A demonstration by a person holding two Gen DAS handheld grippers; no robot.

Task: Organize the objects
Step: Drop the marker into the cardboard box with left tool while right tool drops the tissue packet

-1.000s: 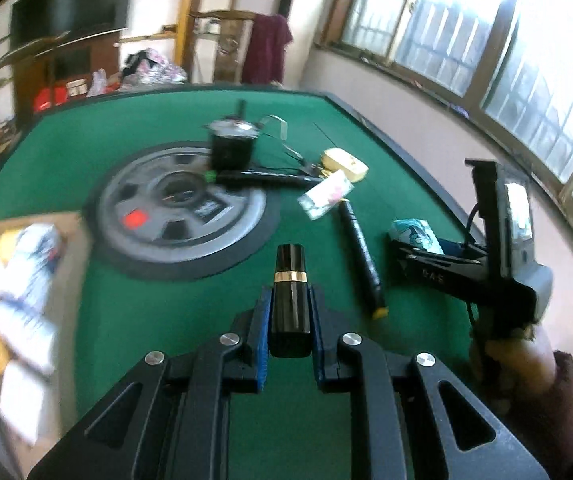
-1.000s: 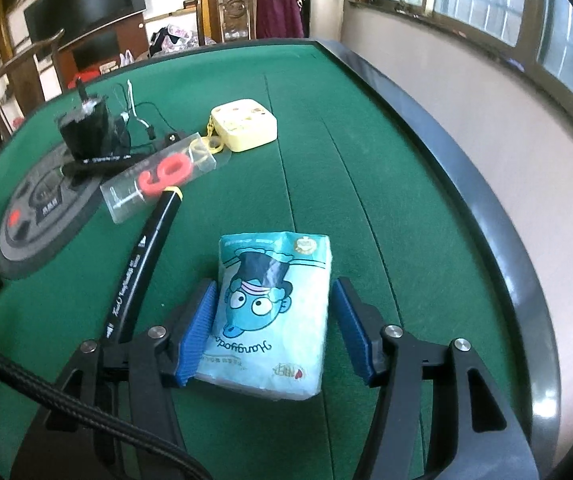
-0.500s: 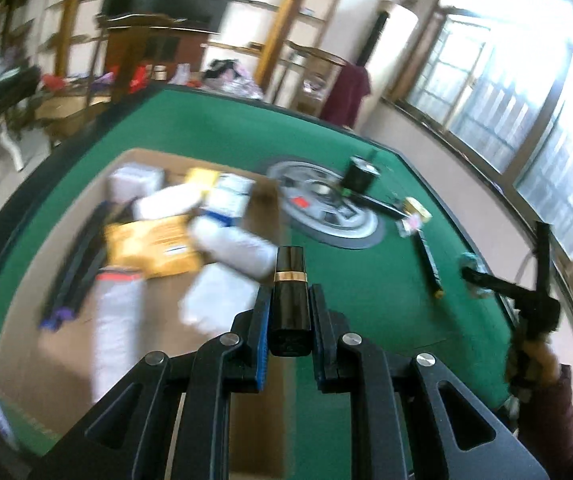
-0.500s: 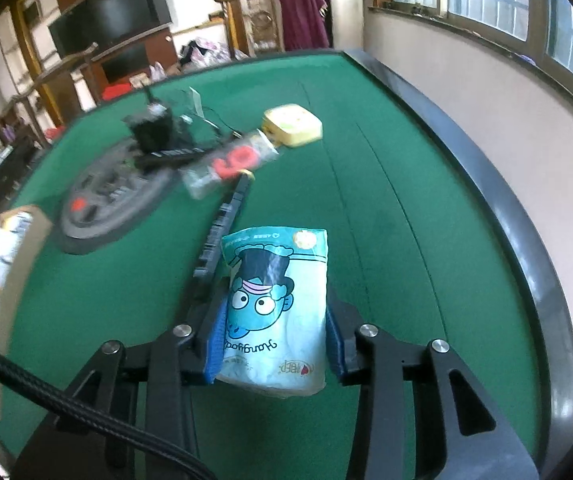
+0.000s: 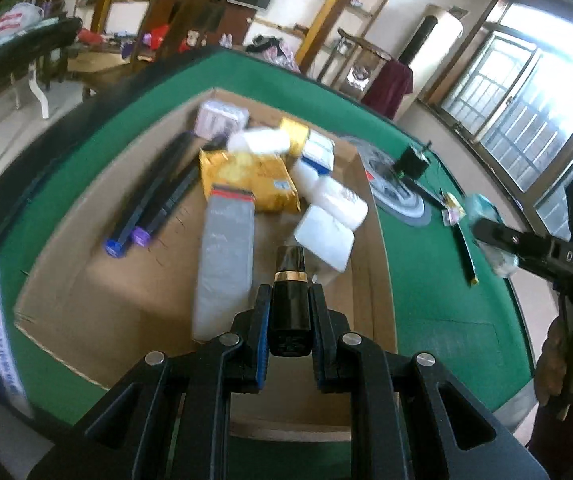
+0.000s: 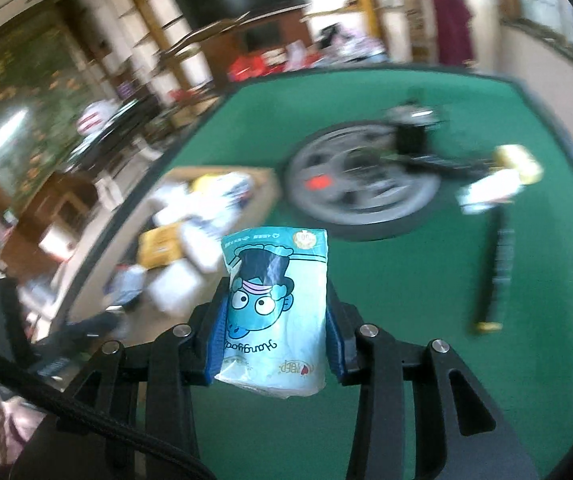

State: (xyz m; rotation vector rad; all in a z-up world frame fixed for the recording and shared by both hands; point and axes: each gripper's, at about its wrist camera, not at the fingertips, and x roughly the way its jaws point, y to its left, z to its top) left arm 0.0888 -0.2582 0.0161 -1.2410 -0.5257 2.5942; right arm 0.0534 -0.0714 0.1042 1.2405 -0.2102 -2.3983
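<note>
Up close on my left wrist view, the left hand-held gripper (image 5: 289, 316) pinches a small black tube (image 5: 289, 300) with a gold band, its pads pressed against both sides, the tube upright between them and hanging over the near part of a flattened cardboard sheet (image 5: 98, 296). On that cardboard I see a long grey pouch (image 5: 226, 264), two dark pens with purple and blue caps (image 5: 154, 204), a yellow packet (image 5: 246, 180) and several white packs (image 5: 326, 232), all blurred. Past the cardboard's right edge lies the green counter (image 5: 426, 280), and on it a grey weight plate (image 5: 398, 196) with a black cup-like thing (image 5: 410, 158) on it; I cannot tell what that is.

Only this view shows the right hand-held gripper (image 5: 498, 240) from outside, at the right edge, with a hand (image 5: 566, 364) on its grip and a pale pack caught in it.

On my right wrist view, that pack is plain: a light-blue tissue pack (image 6: 276, 312) with a cartoon face, clamped between the blue pads and lifted clear of the counter. Those jaws have just been closing on it. Beyond it, this view alone shows a black marker (image 6: 498, 272) lying on the felt, a clear packet (image 6: 490, 192) and a pale yellow case (image 6: 518, 162) near the plate's far right, everything smeared.
</note>
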